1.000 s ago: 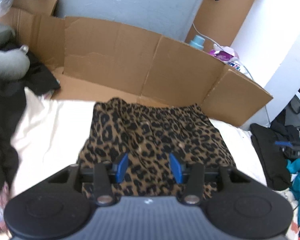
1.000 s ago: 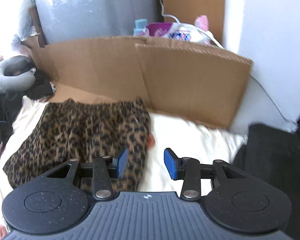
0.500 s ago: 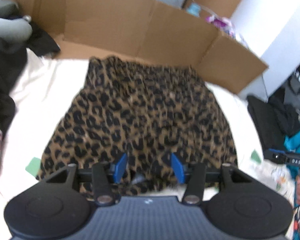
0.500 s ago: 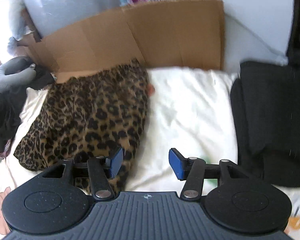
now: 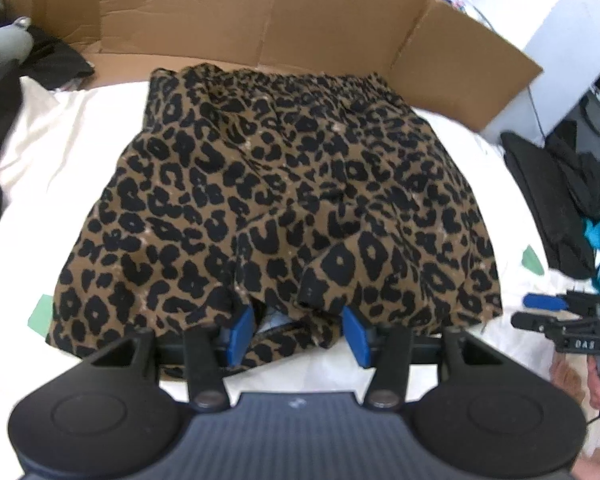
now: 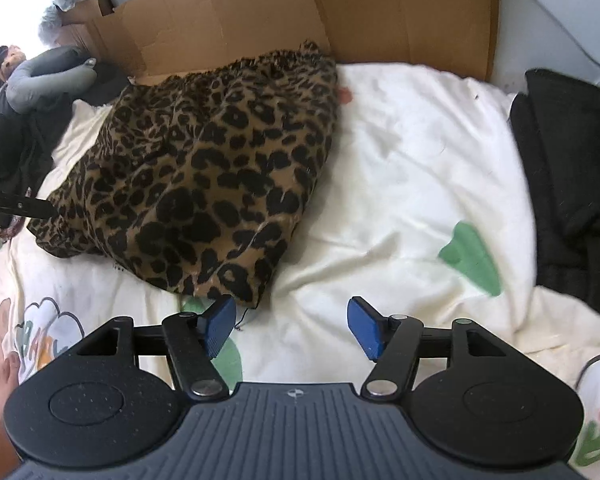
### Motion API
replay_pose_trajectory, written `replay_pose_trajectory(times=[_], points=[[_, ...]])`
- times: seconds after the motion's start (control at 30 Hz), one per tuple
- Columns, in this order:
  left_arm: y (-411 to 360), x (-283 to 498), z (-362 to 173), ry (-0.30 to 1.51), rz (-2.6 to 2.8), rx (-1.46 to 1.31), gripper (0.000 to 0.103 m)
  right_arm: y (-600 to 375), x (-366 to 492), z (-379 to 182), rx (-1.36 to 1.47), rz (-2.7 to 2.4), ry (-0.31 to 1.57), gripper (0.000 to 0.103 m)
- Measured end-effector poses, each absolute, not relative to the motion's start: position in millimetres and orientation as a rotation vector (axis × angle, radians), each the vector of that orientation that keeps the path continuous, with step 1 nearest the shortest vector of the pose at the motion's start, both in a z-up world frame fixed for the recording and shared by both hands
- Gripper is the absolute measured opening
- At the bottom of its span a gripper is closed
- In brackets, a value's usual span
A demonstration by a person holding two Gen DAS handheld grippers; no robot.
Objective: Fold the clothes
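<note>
Reaching in for the near hem, by the look of it: grab step of a fold, nothing lifted yet. Leopard-print shorts (image 5: 284, 200) lying flat on the white printed sheet (image 6: 412, 168), waistband at the far side against the cardboard (image 5: 236, 12), hem toward the cameras. Left gripper (image 5: 296, 334) low over the middle of the hem, jaws parted, a loose flap of hem between the blue pads but no squeeze to be seen. Right gripper (image 6: 292, 326) just off the near right corner of the shorts, jaws opening, only bare sheet between them; left pad close beside the corner, apparently not touching. Black garment (image 6: 572, 184) well apart at the right edge.

Next, probably: slide right gripper leftward until the corner sits between the pads, close both on the hem, then carry toward the waistband. Risk of pinching sheet along with cloth.
</note>
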State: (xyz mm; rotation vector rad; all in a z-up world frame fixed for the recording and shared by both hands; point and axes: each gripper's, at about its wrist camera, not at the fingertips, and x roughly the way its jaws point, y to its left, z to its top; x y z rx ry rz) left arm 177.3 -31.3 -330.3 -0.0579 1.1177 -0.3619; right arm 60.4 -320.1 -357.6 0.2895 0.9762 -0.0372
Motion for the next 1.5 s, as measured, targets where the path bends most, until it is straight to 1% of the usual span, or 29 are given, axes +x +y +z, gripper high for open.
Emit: replay_pose_trajectory(times=[0.27, 0.47, 0.63, 0.73, 0.8, 0.9, 1.23, 1.5], points=[[-29.9, 181.9, -348.2, 1.153, -0.348, -0.073, 0.051, -289.0, 73.8, -375.2, 0.158, 0.042, 1.003, 0.068], [-33.3, 169.7, -349.7, 1.131, -0.366, -0.056, 0.050, -285.8, 78.2, -372.9, 0.099, -0.007, 0.965, 0.067], [-38.6, 166.4, -357.8, 1.121, -0.392, -0.080, 0.050, -296.8, 76.1, -356.8, 0.107, -0.092, 0.884, 0.067], [-40.7, 170.2, -358.4, 1.101, -0.404, -0.034, 0.050, -304.8, 76.6, -356.8, 0.138, -0.111, 0.891, 0.067], [-39.9, 175.0, -358.7, 1.096, -0.408, -0.052, 0.050, -307.0, 75.9, -357.4, 0.168, -0.112, 0.902, 0.067], [-40.4, 180.4, -355.0, 1.060, -0.415, -0.069, 0.050, -303.0, 72.3, -358.7, 0.168, -0.112, 0.915, 0.067], [-54.8, 173.8, -336.9, 0.908, -0.470, 0.069, 0.050, -291.4, 62.8, -368.6, 0.169, -0.098, 0.939, 0.067], [-62.2, 177.8, -330.4, 0.869, -0.460, 0.121, 0.051, -282.3, 71.6, -382.4, 0.140, -0.063, 0.967, 0.067]])
